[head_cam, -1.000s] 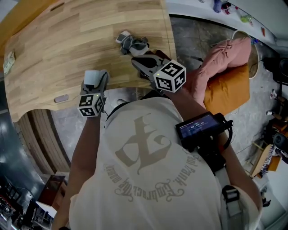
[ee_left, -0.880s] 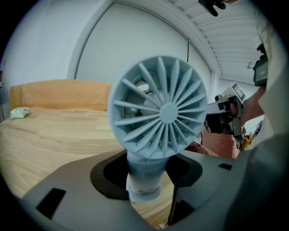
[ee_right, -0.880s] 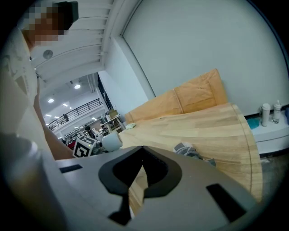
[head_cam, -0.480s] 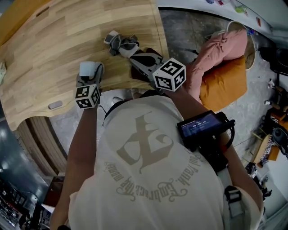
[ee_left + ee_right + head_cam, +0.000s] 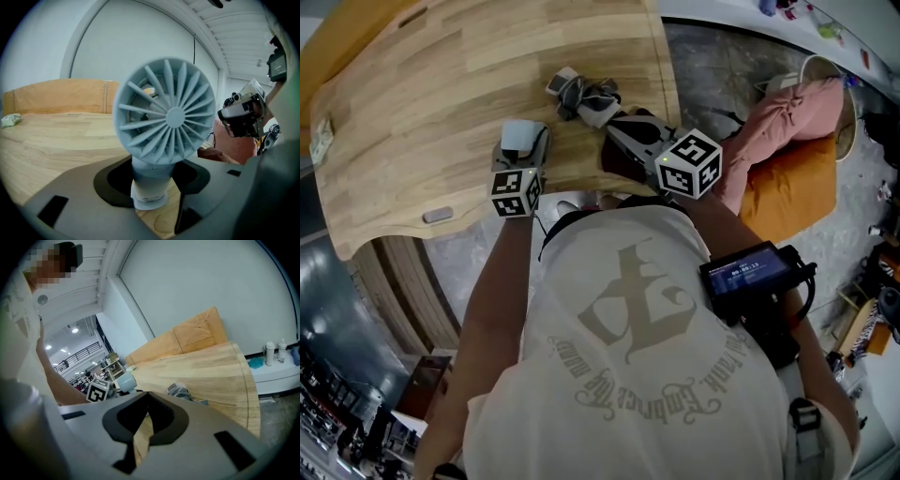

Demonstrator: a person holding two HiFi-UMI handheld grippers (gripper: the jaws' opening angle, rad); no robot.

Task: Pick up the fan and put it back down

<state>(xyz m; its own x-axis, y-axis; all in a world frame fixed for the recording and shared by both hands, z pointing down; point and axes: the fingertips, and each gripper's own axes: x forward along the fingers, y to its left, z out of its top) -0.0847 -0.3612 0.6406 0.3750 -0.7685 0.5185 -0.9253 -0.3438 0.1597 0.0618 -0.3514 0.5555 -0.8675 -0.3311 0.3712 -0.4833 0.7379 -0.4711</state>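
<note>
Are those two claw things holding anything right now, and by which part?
The left gripper clamps the pale blue fan by its stem, just below the round head. The right gripper holds nothing; its jaws are together.

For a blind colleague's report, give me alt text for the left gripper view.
A pale blue fan faces the camera, its handle gripped between the jaws of the left gripper over a wooden table. The right gripper shows at the right.
</note>
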